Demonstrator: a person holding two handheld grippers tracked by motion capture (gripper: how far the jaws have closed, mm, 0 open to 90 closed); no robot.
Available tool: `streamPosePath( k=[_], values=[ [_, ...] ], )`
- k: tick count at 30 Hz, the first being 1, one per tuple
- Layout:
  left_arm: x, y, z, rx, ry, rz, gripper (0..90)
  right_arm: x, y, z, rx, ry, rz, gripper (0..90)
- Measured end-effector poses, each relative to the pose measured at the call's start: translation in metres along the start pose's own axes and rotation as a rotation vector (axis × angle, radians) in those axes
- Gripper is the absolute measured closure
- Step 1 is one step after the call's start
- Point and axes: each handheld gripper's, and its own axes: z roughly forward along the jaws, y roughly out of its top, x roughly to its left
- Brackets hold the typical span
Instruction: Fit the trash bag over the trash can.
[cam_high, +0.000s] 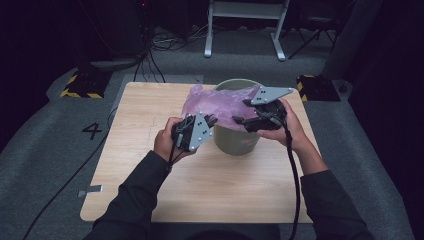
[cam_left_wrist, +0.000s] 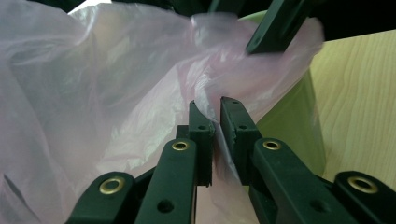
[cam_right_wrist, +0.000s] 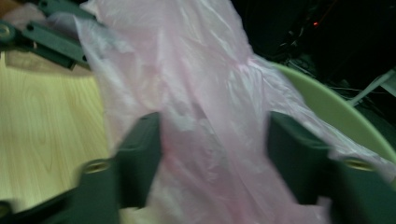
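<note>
Above the green bin (cam_high: 236, 142), left gripper (cam_high: 209, 121) pinches the pink bag (cam_high: 210, 102); right gripper (cam_high: 239, 119), spread wide, straddles the film opposite.

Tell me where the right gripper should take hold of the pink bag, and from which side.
Probably the loose edge of the pink bag lying over the near rim of the green bin, opposite the pinch of the left gripper. The right gripper hangs open there with film between its jaws; coming from the bin's right, it meets a thin fold.
</note>
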Motion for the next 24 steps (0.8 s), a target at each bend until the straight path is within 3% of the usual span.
streamPosePath(
  k=[1,2,3,5,6,10,11,13,15,16,17,21,24],
  values=[
    [-0.002,-0.001,0.001,-0.010,-0.020,0.002,80.3,0.001,-0.003,0.004,0.030,-0.020,-0.003,62.3],
    [-0.002,-0.001,0.001,-0.010,-0.020,0.002,79.4,0.001,-0.003,0.004,0.030,-0.020,-0.003,62.3],
    [-0.003,-0.002,0.001,-0.013,-0.034,0.002,78.0,0.001,-0.007,0.006,0.034,-0.010,-0.006,72.7],
    [-0.004,-0.003,-0.001,-0.017,-0.039,-0.010,73.2,0.000,-0.011,0.005,0.034,-0.023,-0.006,80.8],
    [-0.004,-0.003,-0.001,-0.017,-0.039,-0.010,69.1,-0.001,-0.012,0.004,0.024,-0.025,0.002,83.5],
    [-0.003,-0.007,-0.011,-0.067,-0.033,-0.103,41.5,-0.006,-0.018,-0.007,-0.028,-0.046,0.030,88.7],
    [-0.002,-0.008,-0.015,-0.084,-0.048,-0.129,36.0,-0.008,-0.020,-0.010,-0.038,-0.056,0.040,89.6],
    [0.001,-0.011,-0.022,-0.121,-0.082,-0.172,29.2,-0.012,-0.024,-0.015,-0.044,-0.067,0.053,89.7],
    [0.004,-0.014,-0.028,-0.128,-0.090,-0.189,24.0,-0.015,-0.028,-0.018,-0.048,-0.078,0.062,89.9],
    [0.004,-0.014,-0.028,-0.128,-0.090,-0.189,22.4,-0.015,-0.028,-0.018,-0.048,-0.078,0.062,89.9],
    [0.007,-0.016,-0.030,-0.108,-0.062,-0.205,21.5,-0.018,-0.033,-0.021,-0.055,-0.079,0.072,89.9],
    [0.013,-0.020,-0.027,-0.078,-0.101,-0.246,21.4,-0.023,-0.042,-0.025,-0.079,-0.080,0.093,89.1],
    [0.009,-0.020,-0.021,-0.063,-0.109,-0.230,35.8,-0.026,-0.047,-0.027,-0.087,-0.079,0.100,88.5]
  ],
)
